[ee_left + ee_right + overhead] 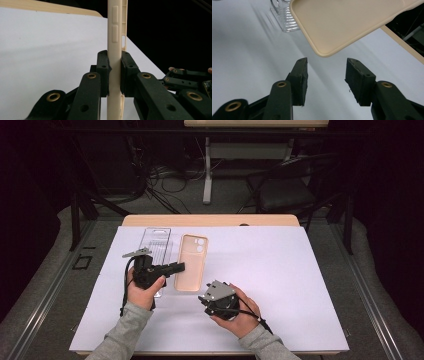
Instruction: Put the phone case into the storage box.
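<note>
Now the left gripper (pixel 176 267) clamps the phone case (pixel 191 262) by its left long edge, roughly midway along it. In the left gripper view both black pads (pixel 103 70) press flat on the case's (pixel 114 57) thin side wall, one on each face, with the moulded button bumps just beyond the grip. Seen from above, the beige case lies lengthwise near the middle of the white sheet (pixel 280 270) that covers the worktop (pixel 210 220), camera cutout at the far end. Whether it rests on the sheet or is raised off it I cannot tell from above; in the right gripper view its (pixel 342 25) rounded near corner casts a soft shadow below it.

The right gripper (pixel 204 301) sits just near and right of the case's near end, apart from it. Its (pixel 325 77) jaws stand parted with nothing between them, aimed at that corner.

A clear plastic tray (pixel 155 242) lies left of the case, partly under the left hand (pixel 142 290); its ribbed end (pixel 284 21) shows beyond the case in the right gripper view.
</note>
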A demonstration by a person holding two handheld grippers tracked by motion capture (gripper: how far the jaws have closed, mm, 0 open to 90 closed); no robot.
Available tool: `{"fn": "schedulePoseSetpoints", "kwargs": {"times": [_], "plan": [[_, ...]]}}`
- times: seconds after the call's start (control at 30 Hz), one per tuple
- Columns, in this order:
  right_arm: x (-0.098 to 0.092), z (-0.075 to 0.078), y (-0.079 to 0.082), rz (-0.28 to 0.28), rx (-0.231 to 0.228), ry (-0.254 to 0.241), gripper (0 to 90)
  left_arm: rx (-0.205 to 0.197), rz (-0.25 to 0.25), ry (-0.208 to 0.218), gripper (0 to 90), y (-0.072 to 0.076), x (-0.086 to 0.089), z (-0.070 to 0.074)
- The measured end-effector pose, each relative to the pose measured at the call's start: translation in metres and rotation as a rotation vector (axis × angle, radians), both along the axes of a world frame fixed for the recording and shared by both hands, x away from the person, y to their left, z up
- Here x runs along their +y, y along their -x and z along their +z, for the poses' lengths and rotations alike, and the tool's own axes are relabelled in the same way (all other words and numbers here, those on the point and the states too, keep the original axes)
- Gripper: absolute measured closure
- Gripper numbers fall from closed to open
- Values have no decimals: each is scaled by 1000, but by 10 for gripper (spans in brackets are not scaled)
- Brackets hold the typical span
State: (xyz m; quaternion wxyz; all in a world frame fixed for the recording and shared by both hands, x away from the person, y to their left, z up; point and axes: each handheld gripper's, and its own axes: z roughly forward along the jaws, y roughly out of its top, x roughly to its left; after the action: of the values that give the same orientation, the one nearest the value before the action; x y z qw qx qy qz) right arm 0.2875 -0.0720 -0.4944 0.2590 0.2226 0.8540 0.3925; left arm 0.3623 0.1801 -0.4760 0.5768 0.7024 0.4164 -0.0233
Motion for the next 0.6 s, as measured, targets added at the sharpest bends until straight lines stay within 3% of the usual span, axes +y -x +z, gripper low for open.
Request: {"fn": "schedulePoseSetpoints", "kwargs": {"times": [0.1, 0.23, 0.37, 0.6], "plan": [[-2, 1, -2, -9, 9, -16, 522, -61, -12, -6, 804, 1, -1, 0], [-6, 3, -6, -20, 26, -44, 507, -130, -34, 25, 804, 2, -1, 0], [-13, 8, -11, -35, 55, -94, 487, -169, -51, 41, 804, 3, 0, 1], [-25, 19, -20, -47, 104, -197, 456, -191, -72, 64, 804, 3, 2, 1]]}}
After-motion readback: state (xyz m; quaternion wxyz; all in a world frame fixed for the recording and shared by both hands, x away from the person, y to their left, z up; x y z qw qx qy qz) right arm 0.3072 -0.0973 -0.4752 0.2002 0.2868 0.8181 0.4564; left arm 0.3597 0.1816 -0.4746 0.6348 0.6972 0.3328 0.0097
